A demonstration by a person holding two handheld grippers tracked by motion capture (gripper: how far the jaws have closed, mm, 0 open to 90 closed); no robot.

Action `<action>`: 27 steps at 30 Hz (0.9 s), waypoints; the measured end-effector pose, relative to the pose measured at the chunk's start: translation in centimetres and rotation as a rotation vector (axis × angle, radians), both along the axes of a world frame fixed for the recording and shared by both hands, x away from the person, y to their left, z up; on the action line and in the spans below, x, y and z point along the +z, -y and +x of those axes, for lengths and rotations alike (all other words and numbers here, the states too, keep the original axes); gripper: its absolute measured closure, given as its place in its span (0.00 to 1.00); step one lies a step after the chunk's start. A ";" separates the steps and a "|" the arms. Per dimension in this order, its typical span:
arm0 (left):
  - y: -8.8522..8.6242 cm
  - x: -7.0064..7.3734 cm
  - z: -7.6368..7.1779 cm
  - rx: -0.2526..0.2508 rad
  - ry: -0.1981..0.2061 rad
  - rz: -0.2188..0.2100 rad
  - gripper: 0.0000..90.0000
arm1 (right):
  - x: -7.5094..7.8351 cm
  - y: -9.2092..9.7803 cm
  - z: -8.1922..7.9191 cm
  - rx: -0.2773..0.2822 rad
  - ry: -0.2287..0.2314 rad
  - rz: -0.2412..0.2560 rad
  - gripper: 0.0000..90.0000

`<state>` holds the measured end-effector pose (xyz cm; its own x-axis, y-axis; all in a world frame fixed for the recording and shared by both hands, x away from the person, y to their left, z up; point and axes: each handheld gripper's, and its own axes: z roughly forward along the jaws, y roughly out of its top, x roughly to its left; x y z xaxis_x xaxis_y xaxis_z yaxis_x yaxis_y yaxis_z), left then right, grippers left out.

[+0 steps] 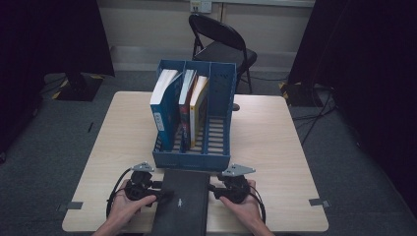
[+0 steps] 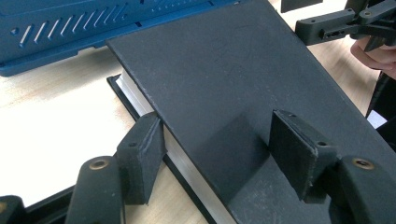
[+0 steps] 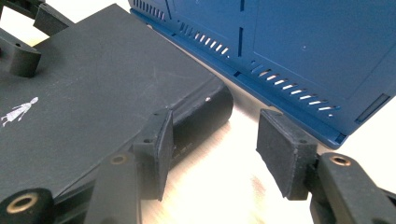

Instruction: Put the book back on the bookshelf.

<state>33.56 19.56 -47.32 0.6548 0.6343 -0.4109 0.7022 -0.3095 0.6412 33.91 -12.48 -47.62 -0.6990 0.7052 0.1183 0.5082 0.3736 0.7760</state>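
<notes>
Your thick black hardcover book [image 1: 180, 204] lies flat on the pale wooden worktop [image 1: 275, 147], before the blue plastic file rack [image 1: 196, 118]. Left hand-held gripper [image 2: 219, 154] straddles its page edge, open; right hand-held gripper [image 3: 215, 154] gapes beside the spine.

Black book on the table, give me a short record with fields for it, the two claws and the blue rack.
Black book: lies flat at the table's near edge, in front of the blue rack
Left claw: open, jaws astride the book's page edge
Right claw: open, one jaw against the spine
Rack contents: three upright books; rightmost compartment empty
</notes>
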 end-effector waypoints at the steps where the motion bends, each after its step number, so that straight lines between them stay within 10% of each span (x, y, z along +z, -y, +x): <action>1: -0.1 -0.1 0.0 -0.002 0.005 -0.009 0.41 | 0.0 0.0 0.0 0.000 0.001 -0.001 0.51; 15: 0.2 -0.2 0.5 0.043 -0.061 -0.032 0.39 | 0.0 0.0 -0.1 0.007 0.006 -0.006 0.50; 27: -0.7 0.6 0.3 0.060 -0.061 -0.151 0.43 | 0.0 0.1 -0.2 0.002 0.003 -0.004 0.50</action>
<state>33.83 20.23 -46.75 0.5889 0.5996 -0.5419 0.7552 -0.1694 0.6332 33.72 -12.58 -47.58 -0.7007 0.7044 0.1132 0.5050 0.3776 0.7762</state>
